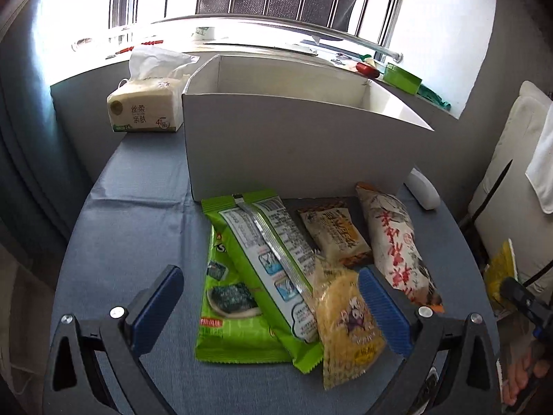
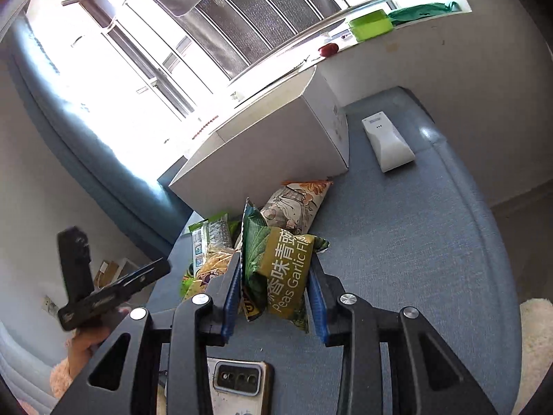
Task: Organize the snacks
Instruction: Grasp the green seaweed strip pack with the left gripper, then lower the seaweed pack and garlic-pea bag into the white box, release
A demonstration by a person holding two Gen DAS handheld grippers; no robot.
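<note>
My right gripper [image 2: 274,292] is shut on a green garlic pea packet [image 2: 283,269], held just above the blue table. The other snacks lie in a heap before the open white box [image 1: 297,145]: two green seaweed packs [image 1: 242,276], a yellow packet [image 1: 349,325], a small beige packet [image 1: 335,238] and a long white packet with red writing [image 1: 397,242]. My left gripper [image 1: 269,301] hangs open over the heap. The seaweed packs and the yellow packet lie between its fingers, and the pads press on nothing. The left gripper [image 2: 103,287] also shows at the left of the right wrist view.
A tissue pack [image 1: 145,107] stands left of the box. A white device [image 2: 387,141] lies to the box's right. A phone [image 2: 242,377] lies on the table [image 2: 397,259] under my right gripper. A window sill with small items runs behind.
</note>
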